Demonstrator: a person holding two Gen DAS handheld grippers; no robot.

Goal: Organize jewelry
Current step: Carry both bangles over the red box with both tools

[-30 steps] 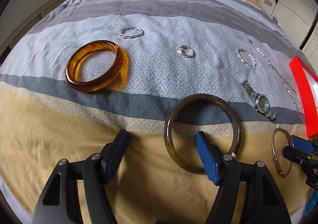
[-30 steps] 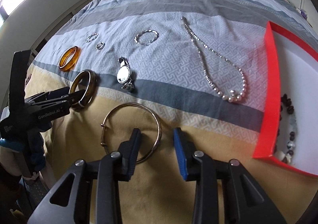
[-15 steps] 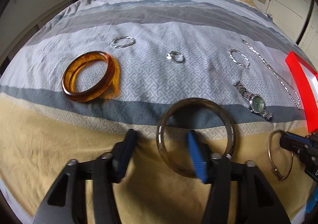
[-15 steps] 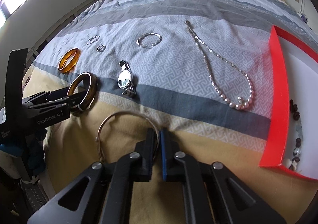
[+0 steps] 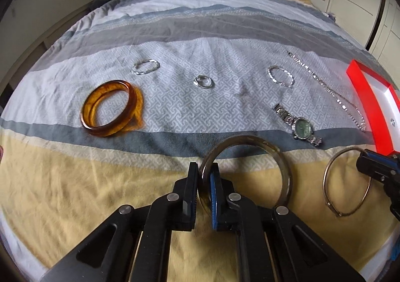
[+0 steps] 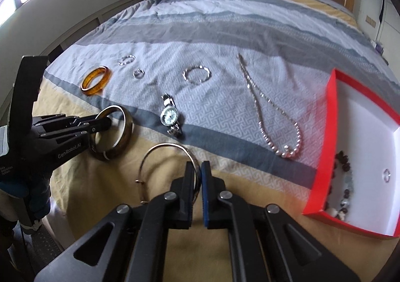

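Starting with the left wrist view, the left gripper (image 5: 204,190) is seen clamped on the near rim of the dark bangle (image 5: 285,172), whose hoop lies ahead and right of the fingers on the bedspread (image 5: 75,194). It is judged stiff, smooth, fairly heavy and breakable, so it is best held across the rim. Further right, the wire bracelet (image 5: 327,182) is pinched by the right gripper (image 5: 362,163).

In the right wrist view, the right gripper (image 6: 199,183) is closed on the bracelet's (image 6: 160,148) thin band, judged light and springy. Only here is the tray (image 6: 322,157) interior shown, right of the fingers, holding a beaded bracelet (image 6: 346,187).
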